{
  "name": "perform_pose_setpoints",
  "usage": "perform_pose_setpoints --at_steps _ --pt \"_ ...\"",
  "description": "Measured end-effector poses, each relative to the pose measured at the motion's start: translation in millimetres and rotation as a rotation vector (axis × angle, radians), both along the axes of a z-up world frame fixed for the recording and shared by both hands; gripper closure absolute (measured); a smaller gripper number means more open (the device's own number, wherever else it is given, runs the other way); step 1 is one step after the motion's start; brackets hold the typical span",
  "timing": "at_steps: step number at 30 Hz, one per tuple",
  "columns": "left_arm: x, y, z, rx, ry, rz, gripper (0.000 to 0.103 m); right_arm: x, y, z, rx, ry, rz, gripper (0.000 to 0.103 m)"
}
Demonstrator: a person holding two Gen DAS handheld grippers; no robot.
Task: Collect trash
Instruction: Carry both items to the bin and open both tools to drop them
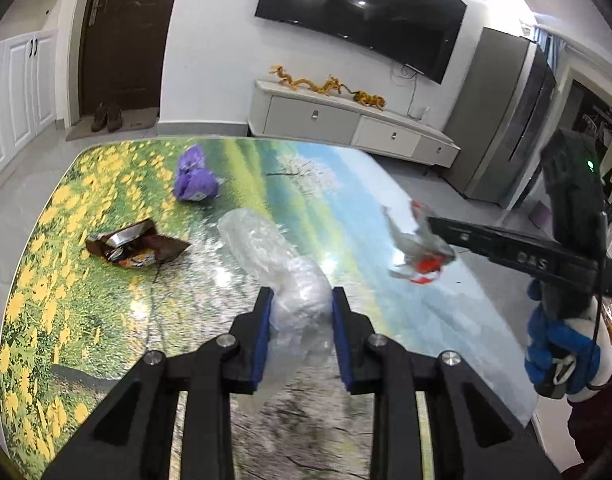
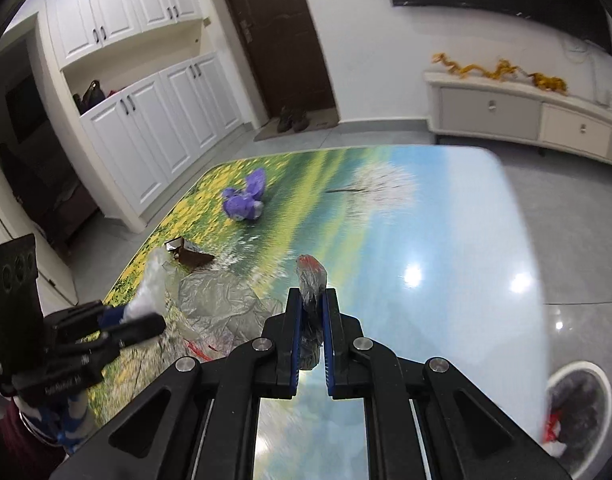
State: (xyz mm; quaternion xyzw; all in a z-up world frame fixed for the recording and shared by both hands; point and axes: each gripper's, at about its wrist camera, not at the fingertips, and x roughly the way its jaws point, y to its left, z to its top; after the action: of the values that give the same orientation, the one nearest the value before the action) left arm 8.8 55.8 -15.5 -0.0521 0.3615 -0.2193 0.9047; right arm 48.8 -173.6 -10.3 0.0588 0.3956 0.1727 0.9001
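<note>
Brown wrapper (image 1: 135,246): torn open, flat on tabletop (image 1: 45,280), left side, clear of both grippers.
Purple wrapper (image 1: 194,178): crumpled, farther back, apart from the rest.
Left hand-held gripper (image 1: 301,300): blue pads clenched on clear plastic bag (image 1: 265,248); the bag trails forward across the tabletop.
Right hand-held gripper (image 2: 310,300): grasping grey-and-red wrapper (image 2: 310,276), raised above the tabletop's right part.
Bin (image 2: 578,404): round, white-rimmed, on floor by the tabletop's right edge, dark liner, trash inside.

four scraps of trash (image 1: 195,180), one table (image 1: 45,240), one bin (image 2: 578,404)
</note>
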Motion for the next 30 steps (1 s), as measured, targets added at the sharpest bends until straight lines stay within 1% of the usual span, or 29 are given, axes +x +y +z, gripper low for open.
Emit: perform_pose_setpoints --at_steps 4,7,15,18,23,30 --pt "-9.8 -17.2 15.5 0.011 -0.028 -0.02 0.076 -33.2 -33.4 16.9 0.002 -0.047 -0.061 0.094" --pt "-16.1 -34.1 25.7 0.023 -0.046 -0.034 0.076 -50.7 -54.9 24.6 0.003 -0.073 -0.095 0.094" --pt "-27.2 -96.2 47.4 0.077 -0.076 -0.12 0.076 -91.5 -124.3 36.6 0.032 -0.13 -0.217 0.094" --pt "-28.4 -123.2 52.9 0.088 -0.078 -0.161 0.076 -103.5 -150.1 37.1 0.035 -0.144 -0.264 0.094" --pt "-25.1 -174.4 56.3 0.101 -0.066 -0.248 0.076 -121.6 -196.6 34.2 0.011 -0.164 -0.357 0.094" --pt "-8.8 -266.8 40.7 0.141 -0.015 -0.395 0.076 -136.0 -263.9 10.6 -0.015 -0.134 -0.514 0.093"
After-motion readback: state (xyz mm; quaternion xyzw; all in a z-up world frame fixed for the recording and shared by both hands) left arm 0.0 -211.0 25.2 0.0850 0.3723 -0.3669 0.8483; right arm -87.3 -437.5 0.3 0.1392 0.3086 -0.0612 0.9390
